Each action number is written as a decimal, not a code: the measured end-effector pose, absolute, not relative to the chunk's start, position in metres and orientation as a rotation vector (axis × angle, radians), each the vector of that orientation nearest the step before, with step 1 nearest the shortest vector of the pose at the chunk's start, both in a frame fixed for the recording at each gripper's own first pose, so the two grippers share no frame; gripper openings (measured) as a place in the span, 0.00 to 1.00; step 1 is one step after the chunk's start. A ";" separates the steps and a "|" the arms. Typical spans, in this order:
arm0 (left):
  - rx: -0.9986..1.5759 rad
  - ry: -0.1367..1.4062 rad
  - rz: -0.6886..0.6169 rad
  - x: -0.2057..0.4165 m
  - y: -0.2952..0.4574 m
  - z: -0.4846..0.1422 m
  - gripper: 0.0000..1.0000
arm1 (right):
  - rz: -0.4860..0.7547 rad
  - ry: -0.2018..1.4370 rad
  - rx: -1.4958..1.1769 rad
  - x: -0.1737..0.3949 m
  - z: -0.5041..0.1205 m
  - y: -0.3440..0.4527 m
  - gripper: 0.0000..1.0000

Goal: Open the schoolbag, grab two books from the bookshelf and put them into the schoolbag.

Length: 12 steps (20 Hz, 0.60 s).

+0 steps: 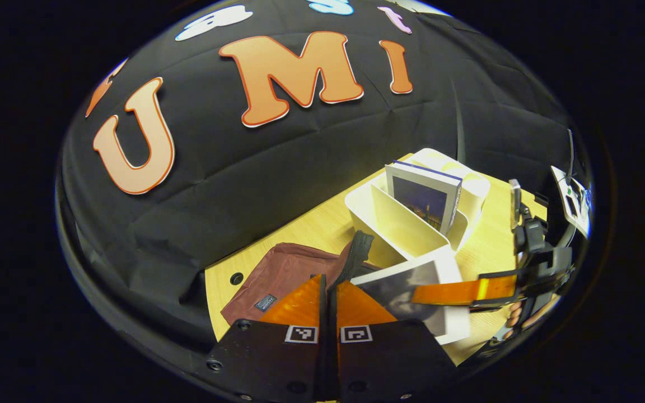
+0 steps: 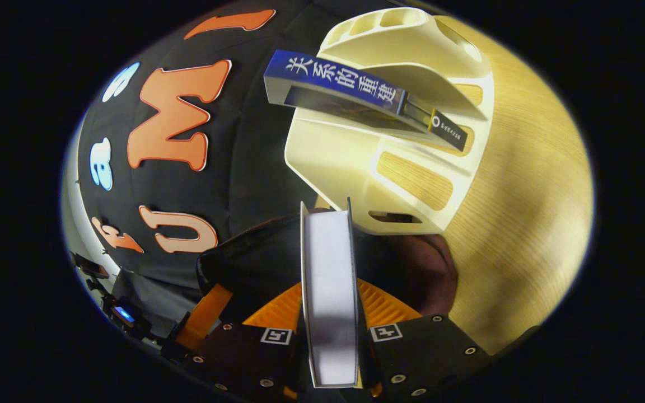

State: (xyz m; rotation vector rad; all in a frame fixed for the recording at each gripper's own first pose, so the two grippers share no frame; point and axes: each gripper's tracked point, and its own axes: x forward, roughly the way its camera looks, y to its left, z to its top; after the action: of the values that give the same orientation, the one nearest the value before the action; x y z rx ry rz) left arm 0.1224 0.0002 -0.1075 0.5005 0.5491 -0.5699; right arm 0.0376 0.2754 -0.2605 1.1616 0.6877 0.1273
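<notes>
Wooden counter (image 2: 524,224) carries everything under the black cloth wall. Right gripper (image 2: 331,330) has its jaws clamped on a white book (image 2: 328,291), carried edge-up toward the maroon schoolbag (image 1: 277,274) at six o'clock, likely for sliding in. Left gripper (image 1: 328,305), jaws pressed together, pinches the bag's strap (image 1: 356,254), apparently holding it open. One blue book (image 2: 356,89) waits in the bookshelf (image 2: 412,145) at twelve.

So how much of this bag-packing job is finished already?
About halfway, it seems. The left gripper is shut on the edge of the schoolbag, apparently holding it open. The right gripper is shut on the first book, carrying it over the bag. A second book remains in the bookshelf.
</notes>
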 end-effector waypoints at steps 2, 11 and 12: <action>0.495 0.546 -0.592 0.116 -0.003 -0.107 0.00 | 0.107 0.672 1.169 0.049 -0.266 0.286 0.36; 0.531 0.538 -0.588 0.128 0.005 -0.113 0.01 | -0.015 0.722 1.135 0.077 -0.302 0.324 0.37; 0.528 0.538 -0.589 0.130 0.005 -0.112 0.01 | -0.024 0.748 1.115 0.073 -0.306 0.325 0.37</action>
State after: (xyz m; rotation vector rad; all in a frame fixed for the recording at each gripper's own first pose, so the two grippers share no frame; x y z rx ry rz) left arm 0.1303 0.0052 -0.1120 0.5284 0.5378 -0.5893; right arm 0.0729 0.3251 -0.3061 1.1147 0.7478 -0.0244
